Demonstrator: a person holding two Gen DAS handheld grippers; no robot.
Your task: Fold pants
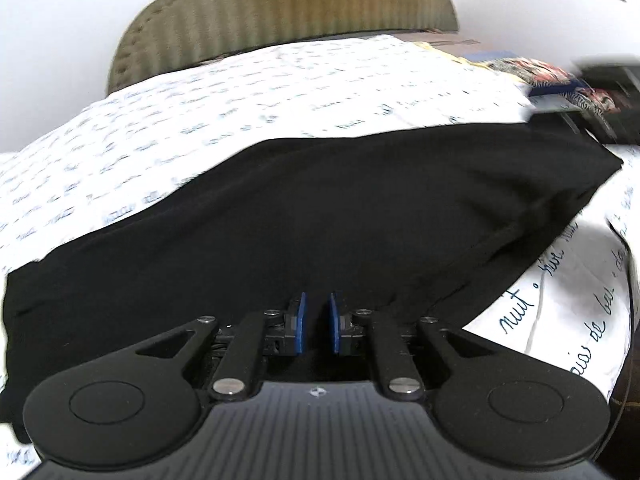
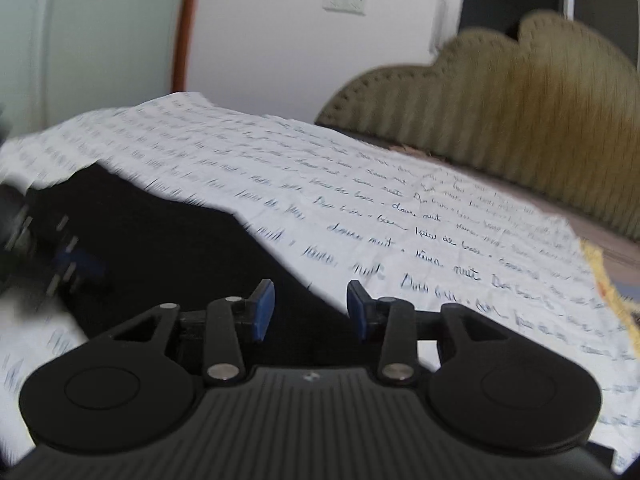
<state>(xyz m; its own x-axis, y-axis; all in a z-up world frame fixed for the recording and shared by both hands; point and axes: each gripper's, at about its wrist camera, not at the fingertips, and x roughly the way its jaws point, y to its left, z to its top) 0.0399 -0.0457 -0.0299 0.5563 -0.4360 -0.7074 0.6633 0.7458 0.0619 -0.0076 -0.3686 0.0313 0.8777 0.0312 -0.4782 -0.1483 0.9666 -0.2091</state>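
a script-printed sheet [image 1: 280, 92] covers your bed below an olive headboard [image 2: 520, 112]. your left gripper [image 1: 316, 322] pinches the black pants [image 1: 320, 216]; your right gripper [image 2: 310, 312] gapes wide over their edge, empty.

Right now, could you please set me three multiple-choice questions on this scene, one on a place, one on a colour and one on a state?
1. Where do the black fabric pants lie?
A. On the white bedsheet printed with blue handwriting
B. On a wooden floor
C. In a basket

2. What colour are the pads on the gripper fingers?
A. Red
B. Blue
C. Green

3. How does the right gripper stand?
A. Shut on a towel
B. Shut flat, nothing between
C. Open, over the pants' edge

Answers: 1 A, the printed sheet shows all round the pants. 2 B, both wrist views show blue pads. 3 C, a wide gap parts its fingers.
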